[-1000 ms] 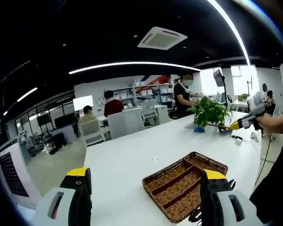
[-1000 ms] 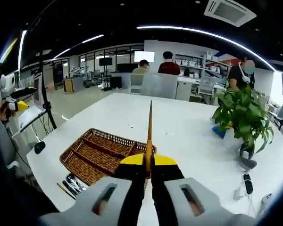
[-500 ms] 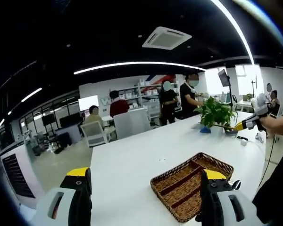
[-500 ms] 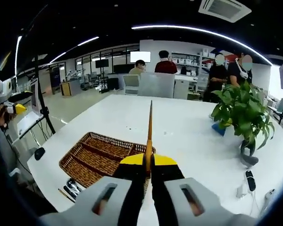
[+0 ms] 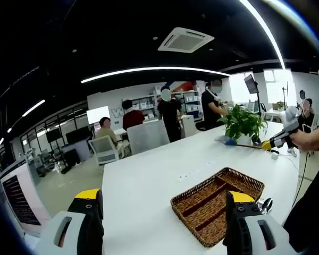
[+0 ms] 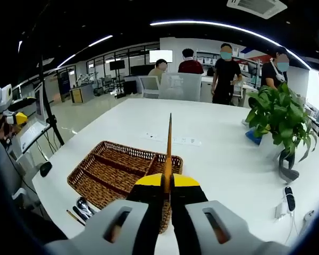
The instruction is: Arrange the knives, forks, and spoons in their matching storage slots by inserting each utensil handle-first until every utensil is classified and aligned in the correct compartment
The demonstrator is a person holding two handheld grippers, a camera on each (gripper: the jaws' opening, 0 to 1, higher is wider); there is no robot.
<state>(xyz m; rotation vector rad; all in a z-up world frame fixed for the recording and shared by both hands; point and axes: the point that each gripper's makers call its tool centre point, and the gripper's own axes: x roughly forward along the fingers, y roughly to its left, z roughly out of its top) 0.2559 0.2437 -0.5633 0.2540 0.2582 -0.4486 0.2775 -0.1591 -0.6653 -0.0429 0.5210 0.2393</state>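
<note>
In the right gripper view, the right gripper (image 6: 167,186) has its fingers (image 6: 150,204) clenched on a slim utensil (image 6: 168,146) with a yellowish handle. The utensil runs straight forward from the yellow fingertips, its thin dark end pointing far across the white worktop (image 6: 212,159); whether it is a knife, fork or spoon cannot be told. Below and just left of the held piece sits the wicker tray (image 6: 114,172), brown, with dividers forming long compartments. Near its close left corner a few loose utensils (image 6: 81,208) lie on the worktop, dark and shiny. To the right stands a potted plant (image 6: 279,119).

In the left gripper view, the left gripper (image 5: 165,210) has its fingers (image 5: 90,204) released and spread wide, with nothing between them. It is raised above the worktop (image 5: 143,180). The wicker tray (image 5: 218,204) lies just beyond the right fingertip. Farther right, the right gripper (image 5: 266,144) shows with the utensil (image 5: 244,145) pointing toward the potted plant (image 5: 243,123).
</note>
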